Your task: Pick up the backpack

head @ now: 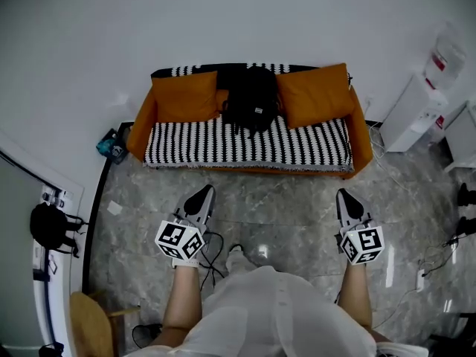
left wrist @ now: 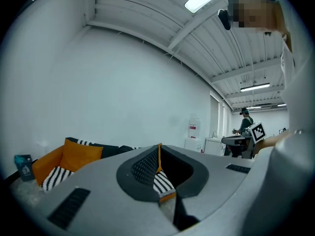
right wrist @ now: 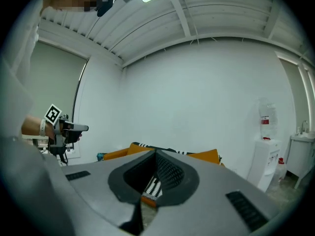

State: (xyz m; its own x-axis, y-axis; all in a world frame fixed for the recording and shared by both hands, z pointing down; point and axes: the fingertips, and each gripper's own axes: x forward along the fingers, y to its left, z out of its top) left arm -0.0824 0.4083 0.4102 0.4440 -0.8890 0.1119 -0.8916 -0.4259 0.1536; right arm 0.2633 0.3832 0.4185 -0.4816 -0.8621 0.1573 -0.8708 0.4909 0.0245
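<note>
The black backpack [head: 251, 99] rests upright against the back of an orange sofa [head: 361, 143], between two orange cushions, on a black-and-white striped cover. Both grippers hover over the grey stone floor well short of the sofa and point toward it. My left gripper [head: 205, 192] is shut with nothing in it, and its jaws meet in a line in the left gripper view [left wrist: 159, 147]. The right gripper [head: 343, 194] is also shut and empty, its jaws pressed together [right wrist: 156, 154]. Each gripper view shows only a strip of the sofa [left wrist: 74, 155] past the jaws.
A white water dispenser [head: 416, 110] stands right of the sofa. A teal object [head: 111, 146] lies at its left end. Black cables [head: 212, 255] trail on the floor near my feet. A wooden chair [head: 93, 324] and a hanging black bag [head: 48, 225] are at left.
</note>
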